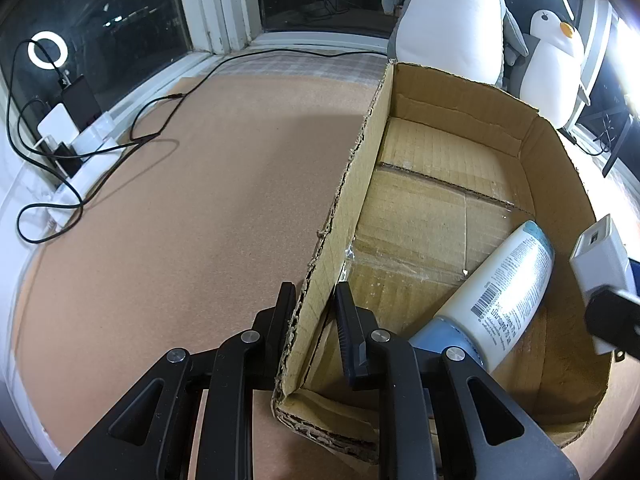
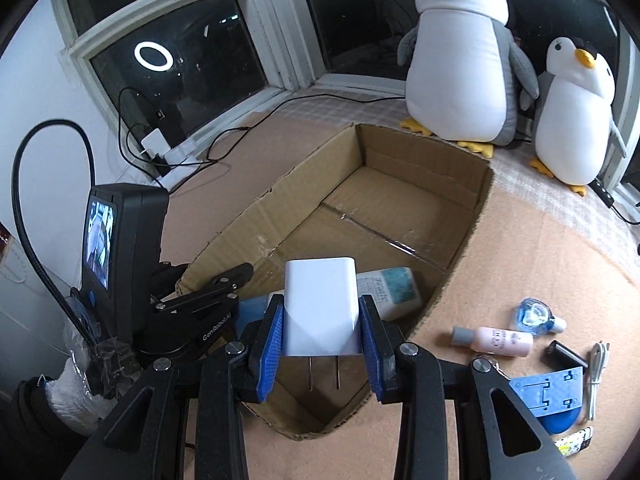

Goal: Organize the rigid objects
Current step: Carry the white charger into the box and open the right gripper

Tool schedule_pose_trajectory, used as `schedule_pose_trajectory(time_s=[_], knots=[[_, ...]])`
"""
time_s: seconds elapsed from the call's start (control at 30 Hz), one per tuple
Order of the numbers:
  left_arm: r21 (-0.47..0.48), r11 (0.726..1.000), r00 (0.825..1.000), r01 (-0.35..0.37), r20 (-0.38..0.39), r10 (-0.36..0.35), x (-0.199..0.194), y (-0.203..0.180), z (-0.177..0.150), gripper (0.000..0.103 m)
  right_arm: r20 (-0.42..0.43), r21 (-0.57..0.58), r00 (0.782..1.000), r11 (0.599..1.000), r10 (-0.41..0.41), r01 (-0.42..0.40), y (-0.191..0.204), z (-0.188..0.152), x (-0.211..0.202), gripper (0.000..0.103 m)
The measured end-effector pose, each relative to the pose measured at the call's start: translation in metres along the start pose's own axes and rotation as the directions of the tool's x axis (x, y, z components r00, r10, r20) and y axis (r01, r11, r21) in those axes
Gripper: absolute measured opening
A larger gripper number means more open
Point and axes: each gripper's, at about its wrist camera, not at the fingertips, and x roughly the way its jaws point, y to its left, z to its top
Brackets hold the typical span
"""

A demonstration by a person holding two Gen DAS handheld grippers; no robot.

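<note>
White two-pronged charger (image 2: 320, 304) over cardboard box (image 2: 400, 208)

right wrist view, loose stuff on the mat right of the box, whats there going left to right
pink bottle → small blue bottle → black block → white cable

bottle (image 1: 504, 292) in box (image 1: 344, 200), penguins (image 2: 460, 60) behind

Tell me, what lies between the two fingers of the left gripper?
The cardboard box's left wall passes between the left gripper's fingers, seen in the left wrist view.
</note>
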Motion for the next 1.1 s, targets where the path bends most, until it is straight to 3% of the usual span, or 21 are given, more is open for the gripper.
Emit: schedule_pose_trajectory(time_s=[0.1, 0.27, 0.63, 1.1], knots=[[0.000, 1.000, 1.000, 0.000, 0.000, 0.000, 0.000, 0.000, 0.000, 0.018, -0.003, -0.007, 1.000, 1.000, 0.004, -0.004, 0.003, 0.000, 0.002, 0.033], [-0.002, 1.000, 1.000, 0.001, 0.002, -0.001, 0.000, 0.000, -0.001, 0.018, 0.019, -0.013, 1.000, 1.000, 0.004, -0.004, 0.006, 0.001, -0.002, 0.049], [0.000, 1.000, 1.000, 0.001, 0.004, -0.001, 0.000, 0.000, -0.002, 0.018, 0.045, 0.020, 0.999, 1.000, 0.002, -0.003, -0.005, -0.002, -0.018, 0.049], [0.000, 1.000, 1.000, 0.000, 0.004, 0.000, 0.000, 0.001, -0.002, 0.018, 0.095, 0.129, 0.993, 0.990, -0.072, 0.059, -0.060, -0.020, -0.060, 0.049]])
